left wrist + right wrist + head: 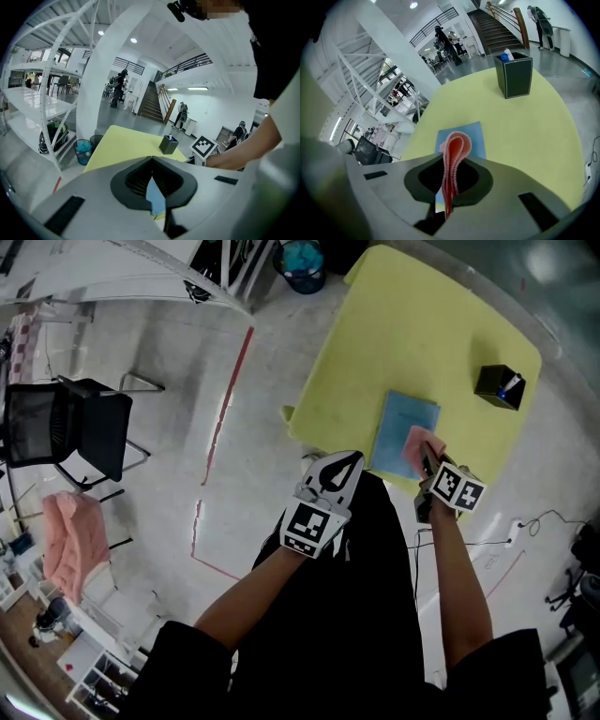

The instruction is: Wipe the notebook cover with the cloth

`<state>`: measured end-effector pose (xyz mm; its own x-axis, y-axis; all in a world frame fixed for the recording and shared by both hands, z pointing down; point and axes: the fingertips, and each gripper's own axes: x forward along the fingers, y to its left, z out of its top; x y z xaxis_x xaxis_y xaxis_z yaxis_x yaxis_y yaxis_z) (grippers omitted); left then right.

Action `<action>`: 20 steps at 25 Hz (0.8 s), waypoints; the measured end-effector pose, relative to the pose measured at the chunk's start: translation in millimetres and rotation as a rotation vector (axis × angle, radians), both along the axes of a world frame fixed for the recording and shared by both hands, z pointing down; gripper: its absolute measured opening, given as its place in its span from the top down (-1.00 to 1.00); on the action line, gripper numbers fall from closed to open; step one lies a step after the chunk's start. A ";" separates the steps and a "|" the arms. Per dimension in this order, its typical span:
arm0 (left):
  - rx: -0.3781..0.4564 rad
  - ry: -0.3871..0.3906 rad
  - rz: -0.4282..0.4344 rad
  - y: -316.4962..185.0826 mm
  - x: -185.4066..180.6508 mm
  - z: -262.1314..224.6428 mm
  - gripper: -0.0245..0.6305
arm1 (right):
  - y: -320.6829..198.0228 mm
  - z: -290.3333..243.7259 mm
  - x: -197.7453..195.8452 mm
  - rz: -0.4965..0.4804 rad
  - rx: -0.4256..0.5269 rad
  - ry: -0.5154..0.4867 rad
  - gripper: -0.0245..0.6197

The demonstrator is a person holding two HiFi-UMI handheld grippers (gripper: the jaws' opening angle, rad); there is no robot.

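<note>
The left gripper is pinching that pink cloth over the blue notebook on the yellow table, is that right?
Not quite. It is the right gripper that pinches the pink cloth over the blue notebook on the yellow table, as the right gripper view shows. The left gripper is shut on nothing.

No legible txt, nos. or brands anywhere; just b/w square markers (307, 524) on left gripper (343, 463) & right gripper (427, 463) cubes.

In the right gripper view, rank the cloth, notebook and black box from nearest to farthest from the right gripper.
1. Cloth: clamped in the jaws.
2. Notebook: just beyond, behind the cloth.
3. Black box: far back, upper right.
</note>
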<state>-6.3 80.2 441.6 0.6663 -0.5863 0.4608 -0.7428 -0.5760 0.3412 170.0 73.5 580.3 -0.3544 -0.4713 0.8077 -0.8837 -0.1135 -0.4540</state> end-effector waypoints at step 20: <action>-0.043 0.045 -0.047 37.7 -70.4 9.2 0.91 | 41.6 45.6 -134.8 -0.033 -0.130 -0.098 0.81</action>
